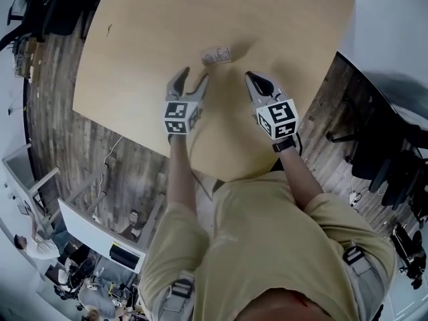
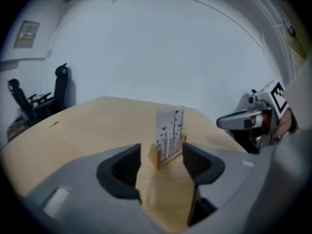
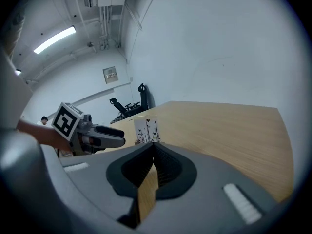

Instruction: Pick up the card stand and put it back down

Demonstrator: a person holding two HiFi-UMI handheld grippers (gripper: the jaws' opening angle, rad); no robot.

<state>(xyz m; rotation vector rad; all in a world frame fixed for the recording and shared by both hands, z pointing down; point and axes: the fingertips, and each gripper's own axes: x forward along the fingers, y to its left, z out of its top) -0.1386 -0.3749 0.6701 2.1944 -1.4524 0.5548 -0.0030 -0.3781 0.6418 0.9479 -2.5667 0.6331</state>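
Card stand (image 1: 217, 55): standing upright on the tabletop (image 1: 134, 52), a printed card sitting in its wooden base, just ahead of both grippers
Left gripper (image 1: 192, 76): reaching over the tabletop short of the stand, its jaws standing apart with nothing between the pads; the stand is showing beyond the gap, untouched
Right gripper (image 1: 249, 77): pointing toward the stand from the other side, its jaws lying together at the tips, gripping nothing
Office chairs (image 2: 58, 89): standing beyond the tabletop's far edge
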